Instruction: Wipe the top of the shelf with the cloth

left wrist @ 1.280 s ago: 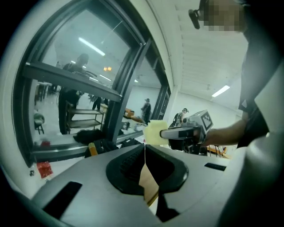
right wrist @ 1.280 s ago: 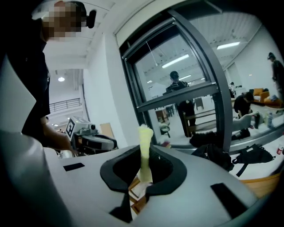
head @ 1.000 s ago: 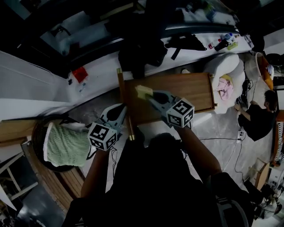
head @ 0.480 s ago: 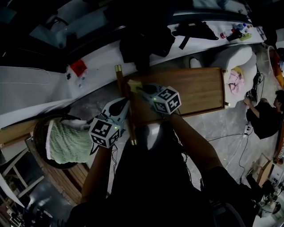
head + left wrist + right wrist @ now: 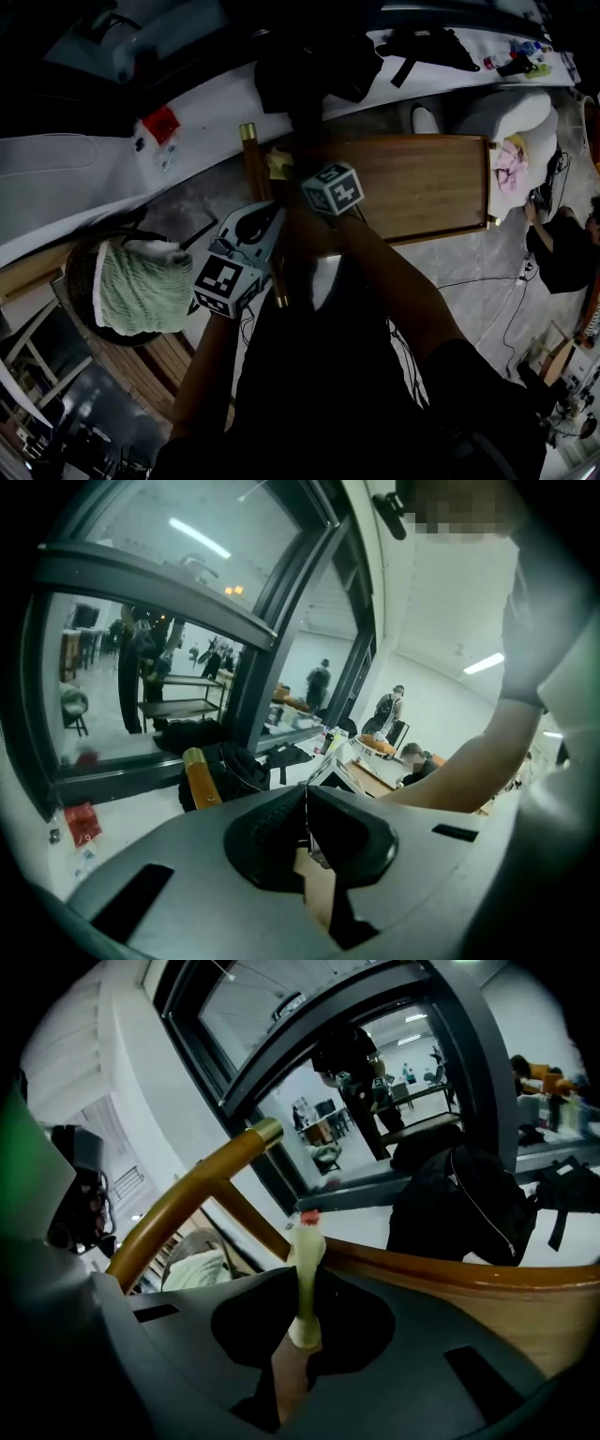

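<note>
Your right gripper (image 5: 292,173) reaches over the shelf (image 5: 422,192), jaws clamped on the cloth (image 5: 278,164). The cloth is a small yellow wad at the far left corner of the shelf top, just beside the rail (image 5: 261,217). In the right gripper view, the gripper (image 5: 305,1324) pinches the cloth (image 5: 306,1265) as a thin upright strip, with the shelf edge (image 5: 450,1271) curving off to the right behind it. The rail's brass cap (image 5: 267,1132) shows up left. Your left gripper (image 5: 272,216) sits off the shelf's left edge, near its front corner, tips close to the rail; whether they touch it you cannot tell. In its own view, the left gripper (image 5: 305,829) has its jaws pressed together with nothing between them, the rail's capped end (image 5: 200,776) behind on the left and your right forearm (image 5: 469,761) crossing on the right. A basket (image 5: 77,281) holding a green towel (image 5: 134,295) stands left of the shelf, well apart from it. A black bag (image 5: 309,70) lies on the white ledge beyond the shelf. Right of the shelf is a white seat (image 5: 497,117) with something pink (image 5: 514,169) on it. A person (image 5: 562,248) sits at the right edge.
</note>
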Tool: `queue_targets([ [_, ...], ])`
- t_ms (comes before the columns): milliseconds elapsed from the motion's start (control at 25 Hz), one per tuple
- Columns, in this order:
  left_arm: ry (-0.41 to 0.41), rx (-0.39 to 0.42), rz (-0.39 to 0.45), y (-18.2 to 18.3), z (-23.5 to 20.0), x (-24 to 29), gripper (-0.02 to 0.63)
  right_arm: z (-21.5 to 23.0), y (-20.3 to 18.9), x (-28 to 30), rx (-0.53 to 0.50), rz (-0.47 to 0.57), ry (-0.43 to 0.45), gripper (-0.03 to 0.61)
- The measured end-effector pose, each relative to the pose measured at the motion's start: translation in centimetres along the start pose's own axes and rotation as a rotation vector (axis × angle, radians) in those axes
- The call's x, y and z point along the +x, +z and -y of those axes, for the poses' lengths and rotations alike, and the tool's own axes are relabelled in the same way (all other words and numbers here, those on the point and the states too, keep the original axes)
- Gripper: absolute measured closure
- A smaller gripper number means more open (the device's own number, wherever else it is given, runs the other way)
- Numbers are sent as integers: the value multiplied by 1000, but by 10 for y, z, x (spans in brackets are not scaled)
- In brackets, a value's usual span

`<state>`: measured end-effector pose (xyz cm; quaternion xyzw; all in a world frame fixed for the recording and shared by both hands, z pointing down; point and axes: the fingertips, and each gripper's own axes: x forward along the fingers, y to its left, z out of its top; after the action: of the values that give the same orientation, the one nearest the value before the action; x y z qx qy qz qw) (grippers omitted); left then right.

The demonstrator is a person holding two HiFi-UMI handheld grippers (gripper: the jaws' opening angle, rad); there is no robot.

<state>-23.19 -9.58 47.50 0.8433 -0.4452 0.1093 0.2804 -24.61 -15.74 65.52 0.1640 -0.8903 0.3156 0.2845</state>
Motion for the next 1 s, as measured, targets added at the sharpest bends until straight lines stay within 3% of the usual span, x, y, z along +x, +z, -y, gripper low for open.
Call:
queue_targets([
  [200, -2, 4, -18, -5, 0, 1, 601, 7, 3, 3, -73, -37, -74, 531],
  [440, -13, 23, -30, 0, 8, 17, 601, 26, 1, -10, -89, -49, -145, 531],
  [720, 28, -7, -85, -4, 17, 46, 601, 65, -19, -48, -46, -78, -199, 531],
  [1000, 35, 13, -110, -3, 43, 85, 601, 110, -30, -101, -27, -69, -265, 531],
])
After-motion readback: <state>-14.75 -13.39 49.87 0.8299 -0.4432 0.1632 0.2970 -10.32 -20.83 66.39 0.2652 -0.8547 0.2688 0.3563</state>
